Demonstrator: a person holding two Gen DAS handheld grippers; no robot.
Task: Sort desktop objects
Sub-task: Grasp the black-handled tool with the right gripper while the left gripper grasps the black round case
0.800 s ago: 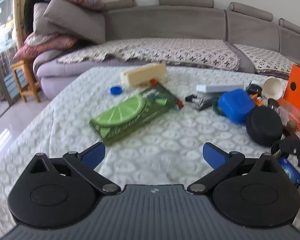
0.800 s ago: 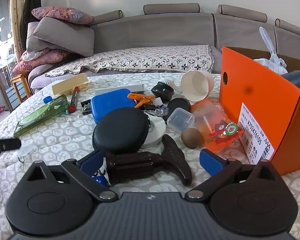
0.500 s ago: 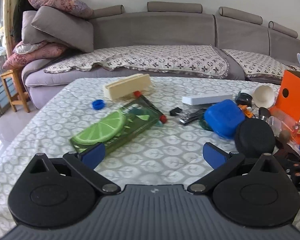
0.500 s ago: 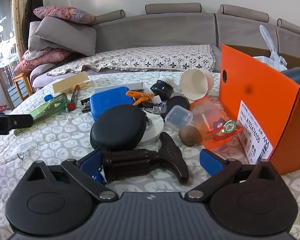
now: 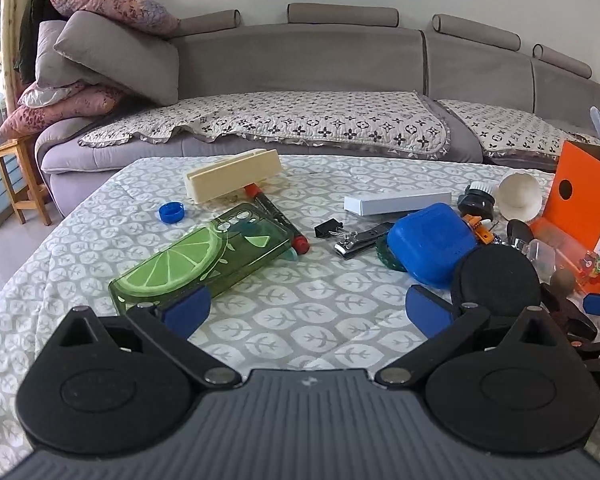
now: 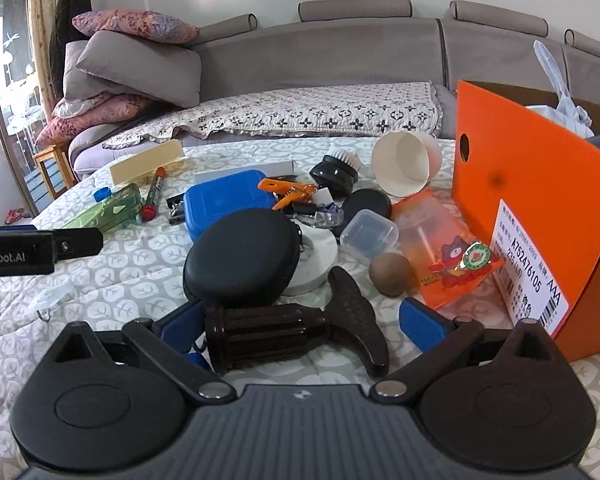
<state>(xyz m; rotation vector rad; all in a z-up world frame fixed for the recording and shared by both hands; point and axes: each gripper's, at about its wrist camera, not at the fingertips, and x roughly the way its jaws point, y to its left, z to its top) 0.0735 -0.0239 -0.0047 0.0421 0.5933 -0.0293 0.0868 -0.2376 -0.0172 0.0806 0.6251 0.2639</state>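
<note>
The orange box [image 6: 540, 216] is standing open at the right edge of the table [image 5: 300, 320], holding a white plastic bag [image 6: 556, 96] and a dark item only partly showing. Beside it a paper cup [image 6: 404, 168] is lying on its side, empty. The left gripper [image 5: 306, 308] is hovering wide open above bare cloth. The right gripper [image 6: 300, 322] is gaping around a dark brown handle [image 6: 284, 332] without pressing it.
</note>
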